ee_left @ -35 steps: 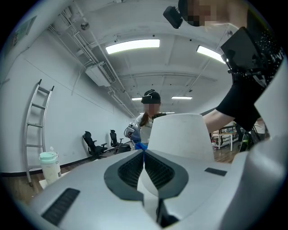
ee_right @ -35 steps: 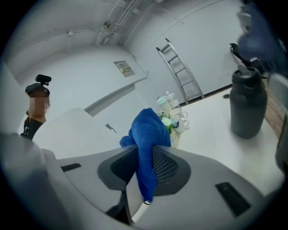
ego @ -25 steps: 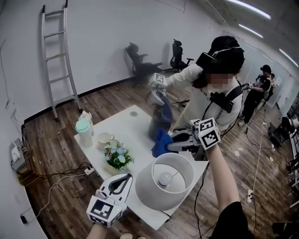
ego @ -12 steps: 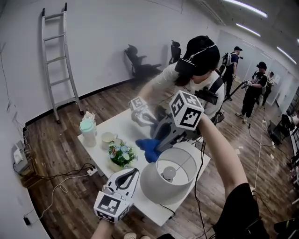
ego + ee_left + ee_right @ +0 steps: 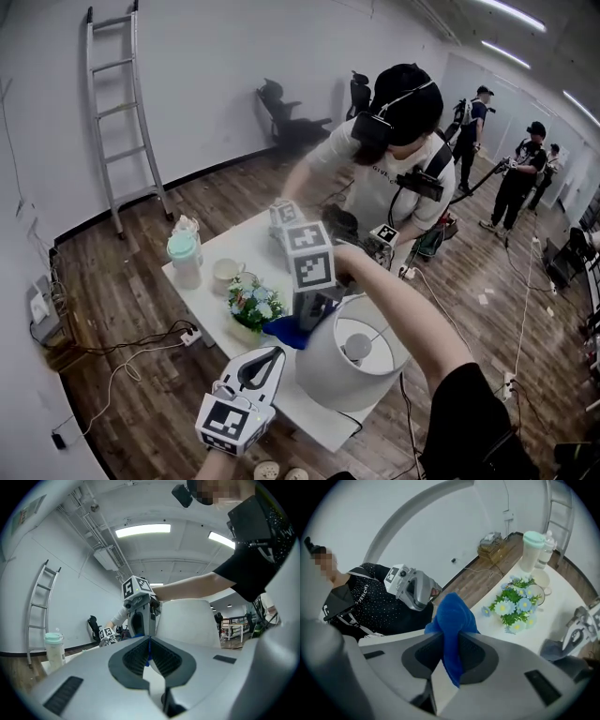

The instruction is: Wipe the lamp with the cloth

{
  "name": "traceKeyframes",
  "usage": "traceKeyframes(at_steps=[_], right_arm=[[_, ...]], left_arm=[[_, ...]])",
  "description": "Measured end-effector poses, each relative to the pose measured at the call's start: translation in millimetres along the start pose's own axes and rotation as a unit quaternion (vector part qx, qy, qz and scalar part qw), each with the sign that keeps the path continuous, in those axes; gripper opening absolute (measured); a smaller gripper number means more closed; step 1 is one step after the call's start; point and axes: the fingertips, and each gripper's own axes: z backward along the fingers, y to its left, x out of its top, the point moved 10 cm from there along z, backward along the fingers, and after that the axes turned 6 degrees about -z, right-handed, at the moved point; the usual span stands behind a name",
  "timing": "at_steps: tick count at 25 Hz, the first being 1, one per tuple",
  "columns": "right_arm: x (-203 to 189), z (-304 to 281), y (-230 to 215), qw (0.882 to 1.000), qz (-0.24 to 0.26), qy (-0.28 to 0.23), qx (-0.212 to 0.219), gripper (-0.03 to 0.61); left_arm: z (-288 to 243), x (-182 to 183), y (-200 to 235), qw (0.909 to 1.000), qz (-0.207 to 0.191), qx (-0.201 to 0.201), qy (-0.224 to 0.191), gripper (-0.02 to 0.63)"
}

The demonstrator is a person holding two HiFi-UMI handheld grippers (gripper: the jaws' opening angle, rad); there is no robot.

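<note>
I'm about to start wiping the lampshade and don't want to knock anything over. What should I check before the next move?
1. Cloth gripped: ok. The right gripper is shut on the blue cloth.
2. Cloth at the lamp: ok. It sits at the lampshade, on the side nearest the flowers.
3. Cloth touching the shade: cannot tell.
4. Lamp steadied: not ok. The left gripper is shut, empty and off the shade.
5. Flowers clear of the sweep: cannot tell. They stand close beside the cloth.

Bright ceiling lights; fisheye edges bend, darken.
</note>
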Motion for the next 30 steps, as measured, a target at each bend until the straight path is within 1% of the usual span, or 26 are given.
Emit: traceKeyframes(at_steps=[3,5,8,9,10,12,13,15,17,18,20,23,28,30], right_arm=[[12.6,-29.1,-9.2,0.999,0.008,0.039,0.007,0.086],[19.2,-43.0,-10.9,0.998,0.020,0.055,0.006,0.086],[25.1,-48.9,-10.0,0.996,0.054,0.063,-0.014,0.086],[27.4,-43.1,-8.0,0.996,0.073,0.053,-0.029,0.086],[30.1,-31.5,-4.9,0.995,0.088,0.031,-0.045,0.084],[35.1,6.1,8.5,0.991,0.106,-0.037,-0.077,0.084],[36.1,27.8,21.2,0.986,0.117,-0.069,-0.096,0.086],[32.9,67.1,59.2,0.971,0.156,-0.113,-0.138,0.084],[25.2,95.8,104.7,0.955,0.199,-0.137,-0.170,0.084],[21.0,105.7,126.1,0.949,0.215,-0.142,-0.181,0.084],[12.8,115.6,160.5,0.941,0.235,-0.132,-0.203,0.084],[0.1,108.2,189.9,0.936,0.250,-0.098,-0.229,0.084],[-9.1,62.1,210.3,0.940,0.258,-0.058,-0.215,0.084],[-7.9,39.5,213.1,0.940,0.261,-0.036,-0.217,0.084]], left_arm=[[1.9,-8.0,4.4,0.9999,0.009,0.004,0.004,0.012],[3.4,-12.5,6.2,0.9999,0.013,0.005,0.010,0.012],[2.2,-12.2,5.6,0.9998,0.018,0.002,0.012,0.012],[1.5,-11.5,5.0,0.9998,0.018,0.000,0.012,0.012],[0.8,-10.9,4.4,0.9998,0.018,-0.004,0.011,0.011],[-0.6,-11.2,4.3,0.9998,0.015,-0.008,0.013,0.012],[-1.3,-12.0,4.9,0.9998,0.013,-0.007,0.014,0.012],[-3.0,-13.2,6.7,0.9998,0.008,-0.002,0.015,0.012],[-4.9,-13.9,10.1,0.9998,0.007,0.001,0.017,0.012],[-5.2,-13.9,12.2,0.9998,0.008,0.002,0.018,0.012],[-3.7,-12.6,16.1,0.9997,0.014,0.005,0.017,0.012],[0.9,-8.4,18.0,0.9997,0.018,0.010,0.013,0.012],[9.4,-3.5,12.2,0.9998,0.005,0.004,0.017,0.012],[12.9,-4.0,11.4,0.9998,0.004,0.005,0.017,0.012]])
